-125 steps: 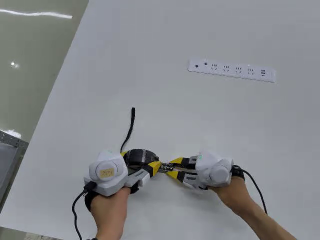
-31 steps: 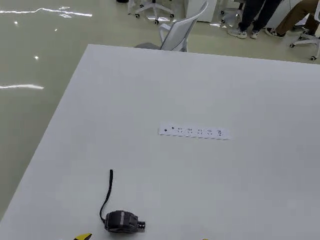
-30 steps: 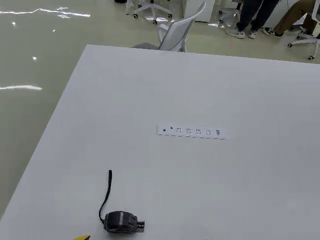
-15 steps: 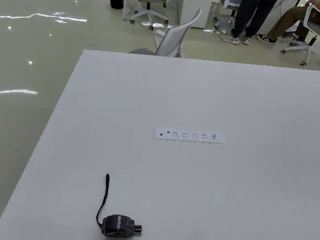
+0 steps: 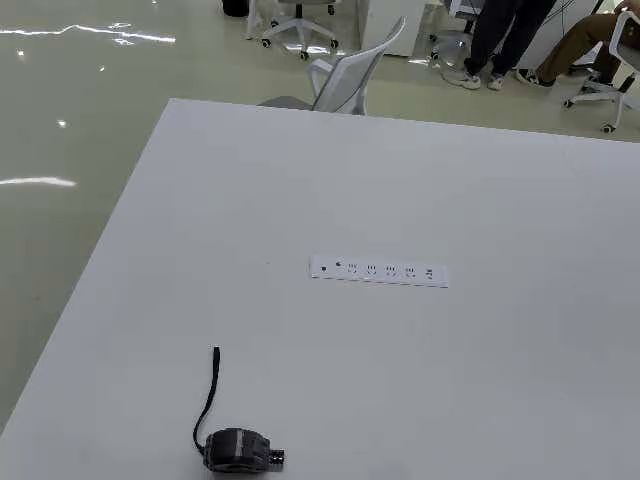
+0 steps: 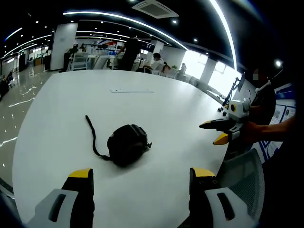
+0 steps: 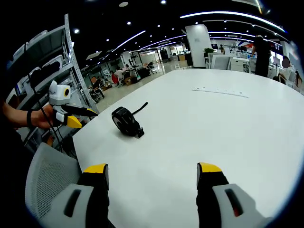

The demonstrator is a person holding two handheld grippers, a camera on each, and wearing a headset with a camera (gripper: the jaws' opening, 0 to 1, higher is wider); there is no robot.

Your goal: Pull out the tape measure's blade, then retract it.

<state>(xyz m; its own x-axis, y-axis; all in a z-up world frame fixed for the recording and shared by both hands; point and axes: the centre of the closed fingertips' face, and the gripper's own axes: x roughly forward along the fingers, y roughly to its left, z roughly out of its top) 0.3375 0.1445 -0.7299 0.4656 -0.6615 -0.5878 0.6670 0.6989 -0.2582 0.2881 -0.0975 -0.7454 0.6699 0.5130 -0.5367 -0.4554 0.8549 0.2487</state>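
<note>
Your left hand-held gripper (image 6: 142, 173) has its jaws set wide apart with nothing between them. The yellow-capped tips on pale grey plastic bodies hang over the near edge of the tabletop (image 5: 400, 180). Your right hand-held gripper (image 7: 153, 168) is the same: jaws parted, yellow tips, nothing gripped. Each one shows from the side in the other's gripper view, held off the edge of the tabletop with its slim dark jaws spread and pointing in toward the work.

The tape measure (image 5: 240, 450) lies on the tabletop near your edge, between the two hand-held grippers and apart from both. Its case is a rounded, squat, dark grey to black body with a matte, slightly ribbed look. A small metal end tab (image 5: 276, 458) sits right at the mouth of the case. A thin black wrist strap (image 5: 208, 395) runs out from the case and trails in a loose curve toward the far side.

The tabletop is a smooth, flat, matte white slab. Farther out on it, well apart from the tape measure, a long white power strip (image 5: 379, 271) lies flat with a row of sockets along it. Beyond the far edge stands a white office chair (image 5: 345, 75) on a glossy pale floor.
</note>
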